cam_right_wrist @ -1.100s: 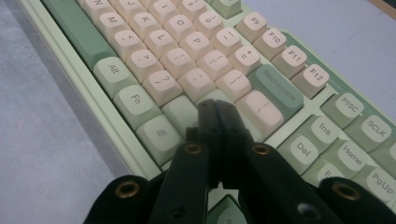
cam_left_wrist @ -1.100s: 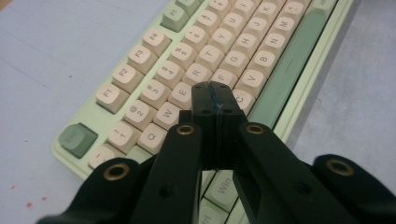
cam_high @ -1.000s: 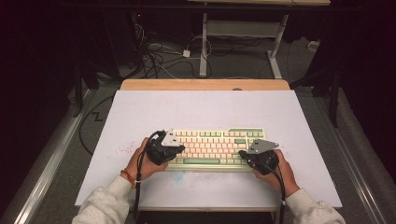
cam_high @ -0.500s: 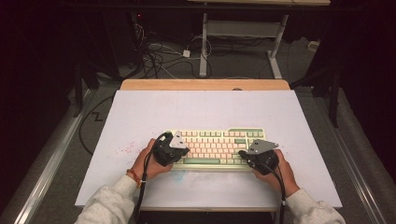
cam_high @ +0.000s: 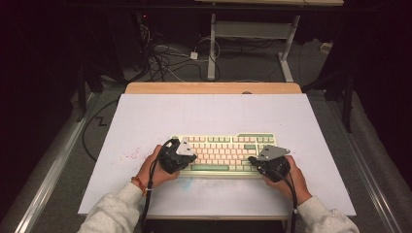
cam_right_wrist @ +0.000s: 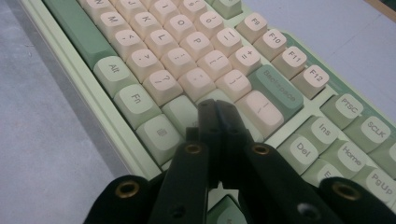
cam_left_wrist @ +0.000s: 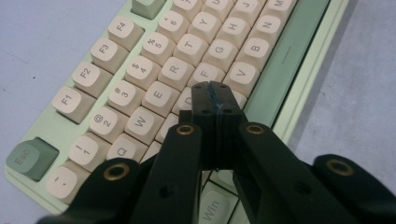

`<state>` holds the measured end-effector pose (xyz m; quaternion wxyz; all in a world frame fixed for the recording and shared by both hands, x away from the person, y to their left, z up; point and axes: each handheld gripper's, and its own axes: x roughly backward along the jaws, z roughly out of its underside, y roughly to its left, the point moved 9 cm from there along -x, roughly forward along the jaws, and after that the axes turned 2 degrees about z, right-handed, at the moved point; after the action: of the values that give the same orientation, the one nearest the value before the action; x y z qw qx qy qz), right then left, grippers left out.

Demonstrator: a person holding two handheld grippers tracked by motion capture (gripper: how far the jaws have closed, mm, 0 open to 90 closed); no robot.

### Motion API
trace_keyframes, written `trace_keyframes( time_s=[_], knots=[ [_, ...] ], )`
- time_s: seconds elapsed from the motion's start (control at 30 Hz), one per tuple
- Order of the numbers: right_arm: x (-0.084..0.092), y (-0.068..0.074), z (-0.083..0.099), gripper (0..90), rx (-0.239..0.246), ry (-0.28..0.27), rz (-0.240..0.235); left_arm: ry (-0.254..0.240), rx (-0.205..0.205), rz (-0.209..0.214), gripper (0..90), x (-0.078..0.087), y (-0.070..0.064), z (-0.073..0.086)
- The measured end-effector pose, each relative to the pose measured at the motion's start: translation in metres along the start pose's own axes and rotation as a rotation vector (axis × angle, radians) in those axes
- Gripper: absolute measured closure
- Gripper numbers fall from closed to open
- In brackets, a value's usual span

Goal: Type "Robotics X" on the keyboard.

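Both claws are closed on nothing, for typing: left claw (cam_left_wrist: 215, 93) should press the mechanical keyboard (cam_high: 223, 154) squarely, one key only; right claw (cam_right_wrist: 217, 112) hovers, waiting.

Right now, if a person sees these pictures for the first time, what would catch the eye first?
The pale green keyboard with cream keys stands out at once, lying near the front of the white table. Next are the two black grippers, the left gripper over the left half near the D and F keys and the right gripper by the Backspace key, both with jaws shut and holding nothing.
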<state>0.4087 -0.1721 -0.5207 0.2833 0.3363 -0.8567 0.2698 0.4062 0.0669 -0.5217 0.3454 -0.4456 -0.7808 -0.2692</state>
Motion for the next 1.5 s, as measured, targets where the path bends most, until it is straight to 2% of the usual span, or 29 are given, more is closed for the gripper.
trace_keyframes(
  time_s=[0.5, 0.9, 1.03, 1.07, 1.13, 1.2, 1.3, 1.43, 1.5],
  knots=[
    [0.000, 0.000, 0.000, 90.0, 0.003, 0.001, 0.002, 0.023, -0.003, 0.006, 87.5, -0.002, -0.001, 0.002],
    [0.001, -0.001, 0.000, 90.0, -0.014, -0.005, -0.016, -0.048, -0.001, -0.028, 83.9, 0.008, 0.002, -0.006],
    [0.003, -0.002, -0.002, 90.0, -0.026, -0.025, -0.023, -0.072, -0.011, -0.049, 77.8, 0.011, 0.004, -0.008],
    [0.005, -0.002, -0.004, 90.0, -0.031, -0.034, -0.027, -0.075, -0.016, -0.070, 74.4, 0.012, 0.006, -0.009],
    [0.011, -0.003, -0.010, 90.0, -0.029, -0.072, -0.014, -0.095, -0.017, -0.081, 68.9, 0.014, 0.007, -0.010],
    [0.017, -0.005, -0.016, 89.3, -0.036, -0.106, 0.000, -0.112, -0.021, -0.115, 61.8, 0.016, 0.009, -0.012],
    [0.025, -0.007, -0.024, 85.3, -0.051, -0.154, 0.018, -0.143, -0.017, -0.140, 51.0, 0.018, 0.010, -0.014],
    [0.031, -0.008, -0.030, 80.7, -0.052, -0.179, 0.043, -0.171, -0.008, -0.175, 40.7, 0.020, 0.013, -0.016],
    [0.032, -0.009, -0.032, 76.0, -0.058, -0.183, 0.051, -0.177, -0.008, -0.168, 34.5, 0.020, 0.013, -0.016]
  ],
)
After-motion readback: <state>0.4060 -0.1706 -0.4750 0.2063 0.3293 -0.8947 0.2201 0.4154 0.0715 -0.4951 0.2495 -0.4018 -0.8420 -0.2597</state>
